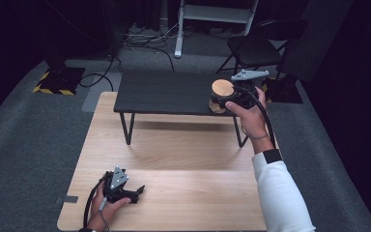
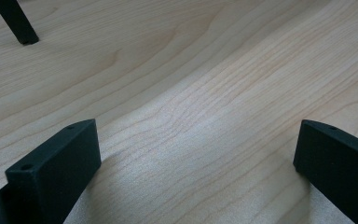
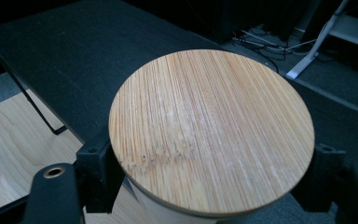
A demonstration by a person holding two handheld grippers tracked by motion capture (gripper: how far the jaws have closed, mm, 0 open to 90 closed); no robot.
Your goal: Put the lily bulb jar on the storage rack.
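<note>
A jar with a round bamboo lid (image 1: pixel 222 88) hangs just over the right end of the low black shelf (image 1: pixel 164 92). My right gripper (image 1: pixel 221 100) is shut on the jar's body below the lid. In the right gripper view the lid (image 3: pixel 209 126) spreads wide, with a black jaw pressed in on each side of the pale body (image 3: pixel 158 212) under it, and my right gripper (image 3: pixel 209 158) is centred beneath the lid. My left gripper (image 1: pixel 137 192) rests on the wooden table (image 1: pixel 174 159) at the near left. The jaws of my left gripper (image 2: pixel 193 140) stand open over bare wood.
The black shelf stands on thin legs (image 2: pixel 16 23) at the far half of the wooden table. Beyond it on the grey carpet are a folding chair (image 1: pixel 256 46), a white stand (image 1: pixel 178 29), loose cables (image 1: pixel 145 41) and a yellow-and-black striped base (image 1: pixel 58 79).
</note>
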